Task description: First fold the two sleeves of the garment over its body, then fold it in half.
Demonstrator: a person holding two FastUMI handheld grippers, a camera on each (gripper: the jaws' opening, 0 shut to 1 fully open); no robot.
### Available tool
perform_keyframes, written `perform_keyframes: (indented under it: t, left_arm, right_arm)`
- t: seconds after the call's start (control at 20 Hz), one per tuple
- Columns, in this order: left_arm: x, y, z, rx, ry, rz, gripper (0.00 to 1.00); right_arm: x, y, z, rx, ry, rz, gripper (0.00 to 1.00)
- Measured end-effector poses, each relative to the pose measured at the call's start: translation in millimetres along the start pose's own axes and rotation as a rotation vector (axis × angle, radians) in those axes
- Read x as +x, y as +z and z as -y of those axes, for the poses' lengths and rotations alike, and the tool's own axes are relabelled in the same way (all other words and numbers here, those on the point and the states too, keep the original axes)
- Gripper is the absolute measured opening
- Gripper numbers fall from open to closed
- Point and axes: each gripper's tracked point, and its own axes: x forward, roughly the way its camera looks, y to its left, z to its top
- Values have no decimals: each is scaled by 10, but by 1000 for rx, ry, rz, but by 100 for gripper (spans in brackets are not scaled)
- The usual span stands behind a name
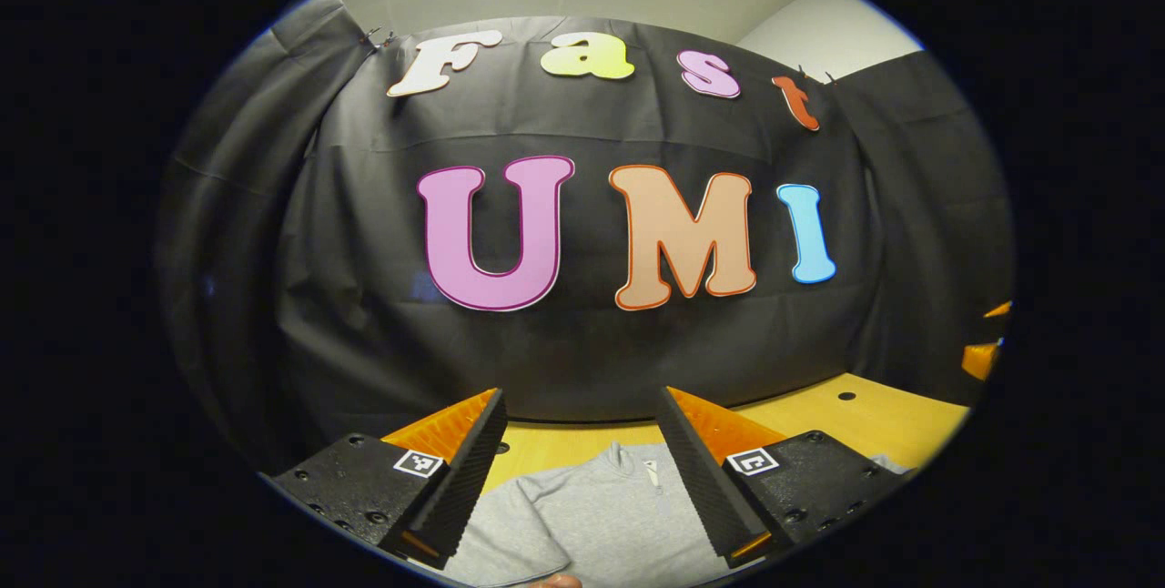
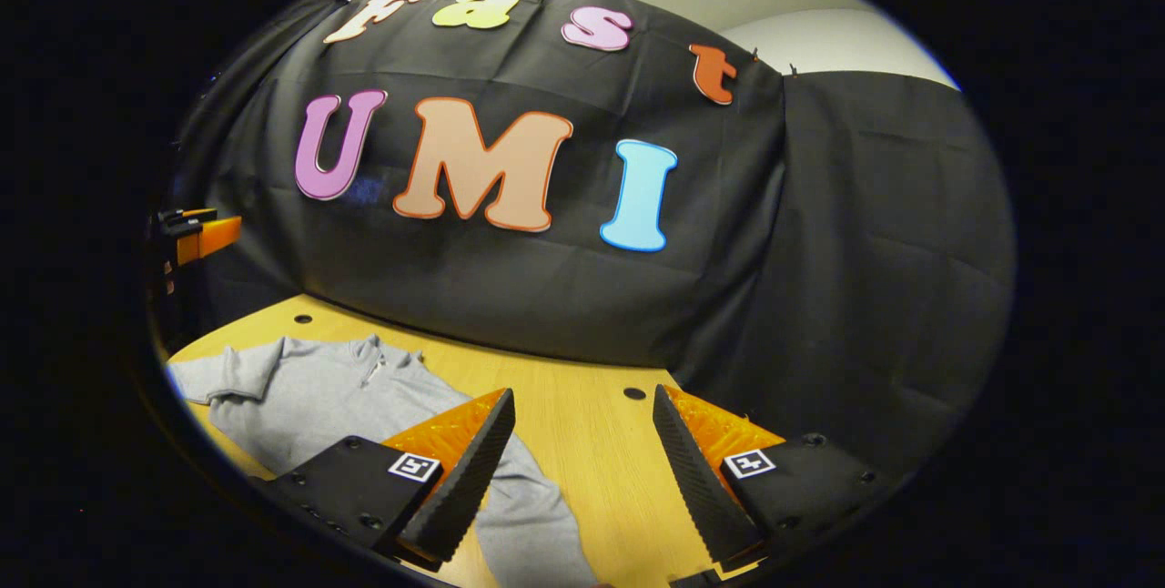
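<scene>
both grippers, left gripper [image 1: 582, 470] and right gripper [image 2: 582, 470], hang with jaws apart and empty above the soft grey knit garment [image 2: 309, 397] lying flat with sleeves unfolded on the smooth wooden table [image 2: 592, 424]; risk: ribbed pads pinching both layers, dragging the body along.

Both tongs [image 1: 582, 470] [image 2: 582, 470] gape with nothing between the fingers, hanging above the surface [image 2: 582, 415]. Bare surface right of the garment [image 2: 328, 388]; booth wall [image 2: 819, 251] close behind blocks reach.
</scene>
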Motion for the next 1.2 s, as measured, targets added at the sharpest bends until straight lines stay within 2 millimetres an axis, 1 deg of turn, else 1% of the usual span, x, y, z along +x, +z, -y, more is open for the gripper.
perform_keyframes:
  t: [0.15, 0.3, 0.55, 0.75, 0.85, 0.9, 0.95, 1.1, 1.2]
  left_arm:
    - [23, -53, 54, -6, -7, -12, 96]
    - [22, -97, 109, -2, -13, -22, 96]
    - [15, -140, 178, 5, -21, -34, 96]
    - [21, -203, 220, 6, -26, -49, 96]
    - [31, -215, 258, 6, -30, -54, 96]
    - [37, -225, 272, 9, -30, -60, 96]
    - [42, -255, 283, 12, -31, -66, 96]
    - [40, -283, 303, 12, -35, -77, 97]
    - [51, -283, 300, 21, -30, -83, 96]
  right_arm:
    - [-57, -326, 153, 6, -10, -72, 97]
    - [-122, -726, 211, 21, -1, -169, 97]
    - [-287, -1234, 271, 3, 41, -291, 98]
    - [-460, -1676, 231, 17, 89, -419, 99]
    - [-534, -1935, 189, 16, 109, -480, 98]
    - [-600, -2029, 211, 10, 112, -500, 98]
    - [-626, -2089, 223, 4, 113, -512, 98]
    - [-754, -2366, 170, 20, 131, -587, 99]
    - [-816, -2504, 173, 21, 133, -620, 98]
